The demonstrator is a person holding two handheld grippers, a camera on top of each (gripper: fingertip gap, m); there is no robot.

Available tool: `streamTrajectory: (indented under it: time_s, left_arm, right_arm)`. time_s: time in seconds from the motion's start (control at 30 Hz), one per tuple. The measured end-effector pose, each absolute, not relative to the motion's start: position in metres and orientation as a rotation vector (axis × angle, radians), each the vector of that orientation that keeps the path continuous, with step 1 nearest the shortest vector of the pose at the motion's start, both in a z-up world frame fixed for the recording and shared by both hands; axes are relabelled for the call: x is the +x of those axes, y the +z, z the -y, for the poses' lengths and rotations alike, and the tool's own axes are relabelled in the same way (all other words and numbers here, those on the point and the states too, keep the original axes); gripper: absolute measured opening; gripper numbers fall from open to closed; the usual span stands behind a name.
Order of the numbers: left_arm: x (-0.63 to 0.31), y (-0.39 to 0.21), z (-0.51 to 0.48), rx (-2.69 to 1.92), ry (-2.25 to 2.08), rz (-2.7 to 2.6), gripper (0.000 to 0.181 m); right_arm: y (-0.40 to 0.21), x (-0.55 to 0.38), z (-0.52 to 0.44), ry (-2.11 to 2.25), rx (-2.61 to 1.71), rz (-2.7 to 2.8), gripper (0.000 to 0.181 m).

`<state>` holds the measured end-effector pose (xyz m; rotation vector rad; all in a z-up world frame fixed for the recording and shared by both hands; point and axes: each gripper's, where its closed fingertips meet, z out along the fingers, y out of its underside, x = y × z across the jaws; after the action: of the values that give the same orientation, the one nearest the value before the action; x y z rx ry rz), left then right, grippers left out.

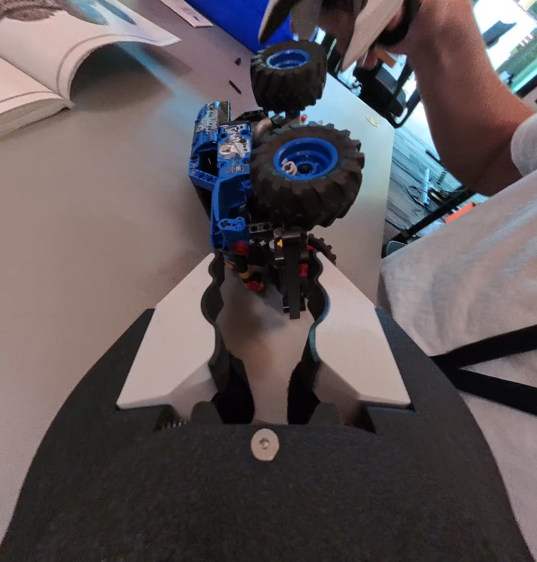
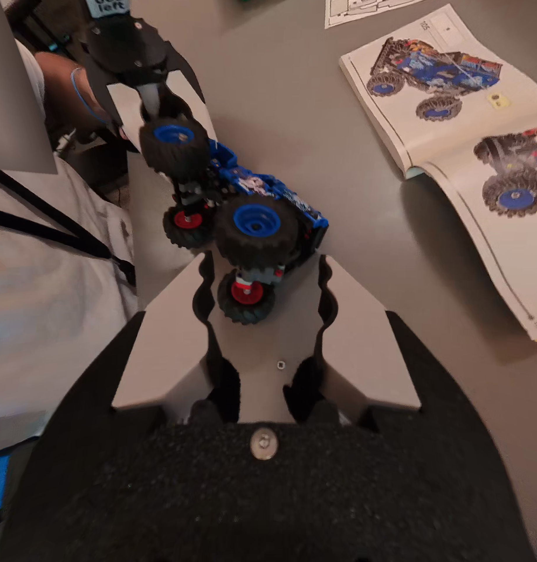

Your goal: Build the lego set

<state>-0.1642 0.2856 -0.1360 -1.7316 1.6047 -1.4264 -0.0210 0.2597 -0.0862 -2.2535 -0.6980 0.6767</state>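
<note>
A blue lego monster truck [image 1: 227, 170] lies on its side on the grey table [image 1: 94, 243], its big blue-hubbed wheels [image 1: 305, 158] facing up. My left gripper [image 1: 265, 261] is open around the truck's black end; the left pad [image 1: 214, 286] stands clear of it. In the right wrist view the truck [image 2: 261, 185] lies ahead, and my right gripper [image 2: 264, 261] is open. A small red-hubbed wheel [image 2: 247, 292] sits between its pads, with gaps on both sides. The left gripper also shows there [image 2: 167, 121], at the truck's far end. The right gripper shows above the truck in the left wrist view [image 1: 316, 33].
An open instruction booklet [image 2: 443, 121] lies right of the truck; it also shows in the left wrist view [image 1: 33, 60]. A small ring [image 2: 280, 364] lies on the table. The table edge [image 1: 388, 182] runs close beside the truck. A person's white shirt [image 1: 474, 273] is beyond it. There is about 15 cm between the tips of the two grippers.
</note>
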Motion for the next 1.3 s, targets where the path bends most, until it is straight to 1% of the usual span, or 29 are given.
streamTrajectory:
  time_s: [0.07, 0.13, 0.2, 0.23, 0.27, 0.3, 0.33, 0.47, 0.6, 0.7, 0.83, 0.97, 1.1, 1.27, 1.3]
  left_arm:
    - [-0.164, -0.143, -0.288, -1.749, -1.356, -1.579, 0.046]
    - [-0.166, -0.149, -0.284, -1.8, -1.337, -1.576, 0.042]
    - [-0.168, -0.153, -0.278, -1.835, -1.325, -1.587, 0.037]
    - [-0.168, -0.154, -0.274, -1.833, -1.322, -1.605, 0.031]
    - [-0.168, -0.152, -0.269, -1.816, -1.329, -1.628, 0.016]
    - [-0.167, -0.151, -0.267, -1.801, -1.311, -1.643, 0.011]
    - [-0.167, -0.151, -0.266, -1.785, -1.274, -1.659, 0.011]
    - [-0.164, -0.15, -0.267, -1.68, -1.111, -1.718, 0.012]
    - [-0.156, -0.137, -0.287, -1.434, -0.867, -1.769, 0.01]
    - [-0.146, -0.135, -0.305, -1.344, -0.825, -1.794, 0.01]
    - [-0.141, -0.149, -0.316, -1.194, -0.829, -1.916, 0.011]
    - [-0.139, -0.151, -0.317, -1.137, -0.922, -1.926, 0.011]
    - [-0.138, -0.149, -0.316, -1.073, -0.882, -1.904, 0.011]
    - [-0.136, -0.15, -0.318, -1.098, -0.857, -1.884, 0.012]
    - [-0.135, -0.15, -0.319, -1.093, -0.843, -1.879, 0.012]
  right_arm:
    - [-0.107, -0.019, -0.253, 0.715, -2.197, 0.67, 0.061]
    - [-0.119, -0.026, -0.249, 0.816, -2.15, 0.63, 0.057]
    - [-0.125, -0.034, -0.255, 0.846, -2.095, 0.62, 0.057]
    - [-0.128, -0.038, -0.259, 0.84, -2.085, 0.626, 0.057]
    - [-0.13, -0.042, -0.262, 0.844, -2.083, 0.636, 0.057]
    - [-0.135, -0.047, -0.265, 0.846, -2.102, 0.634, 0.059]
    - [-0.141, -0.048, -0.267, 0.823, -2.14, 0.638, 0.056]
    - [-0.142, -0.046, -0.272, 0.654, -2.168, 0.662, 0.055]
    - [-0.126, -0.035, -0.29, 0.325, -2.04, 0.661, 0.049]
    - [-0.119, -0.025, -0.303, 0.183, -1.987, 0.599, 0.049]
    - [-0.136, -0.019, -0.303, 0.098, -2.05, 0.532, 0.049]
    - [-0.138, -0.018, -0.301, 0.102, -2.043, 0.429, 0.049]
    - [-0.132, -0.018, -0.284, 0.096, -2.024, 0.394, 0.056]
    - [-0.098, -0.017, -0.235, 0.048, -2.053, 0.287, 0.046]
    - [-0.085, -0.027, -0.228, 0.076, -2.027, 0.305, 0.038]
